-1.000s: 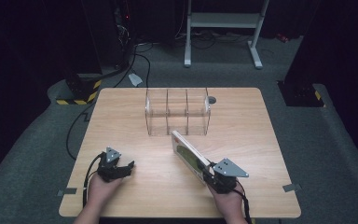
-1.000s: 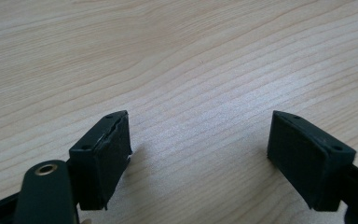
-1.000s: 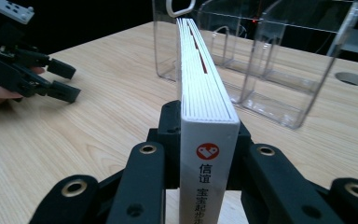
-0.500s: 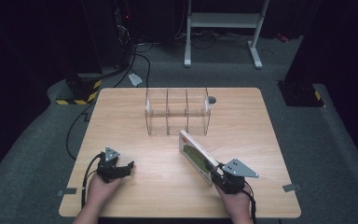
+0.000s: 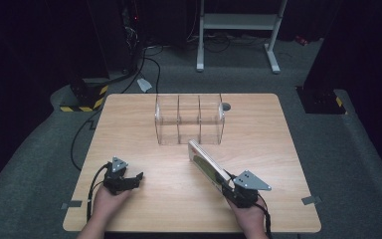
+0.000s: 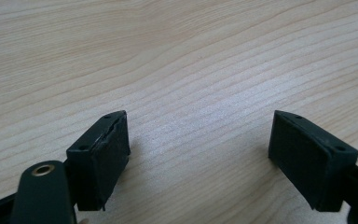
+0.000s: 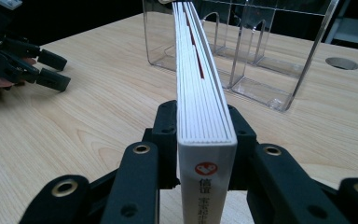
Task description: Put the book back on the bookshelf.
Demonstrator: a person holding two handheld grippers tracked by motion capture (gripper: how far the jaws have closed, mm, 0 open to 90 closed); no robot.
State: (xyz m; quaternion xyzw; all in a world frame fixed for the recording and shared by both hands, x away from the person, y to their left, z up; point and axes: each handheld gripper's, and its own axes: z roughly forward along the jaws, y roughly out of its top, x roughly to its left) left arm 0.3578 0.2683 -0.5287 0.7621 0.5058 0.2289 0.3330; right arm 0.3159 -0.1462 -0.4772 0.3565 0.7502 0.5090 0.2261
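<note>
Pinched near its spine by the right tongs (image 7: pixel 200 140), the thick white paperback book (image 7: pixel 198 88) hangs over the wooden counter (image 5: pixel 169 199), probably heavy and saggy; left tongs (image 6: pixel 198 154) spread.

A light wooden desk (image 5: pixel 144 129) stands on grey carpet (image 5: pixel 40 164). Near its far edge sits a round grey grommet hole (image 5: pixel 226 106). Behind the desk, on the floor, a white metal frame (image 5: pixel 238 25) rises into the dark — black cables (image 5: pixel 149 55) trail beside it. At the far left corner lies a block with yellow-and-black hazard stripes (image 5: pixel 82 97). Strips of grey tape (image 5: pixel 311 200) mark the carpet by the near corners — one on each side.
</note>
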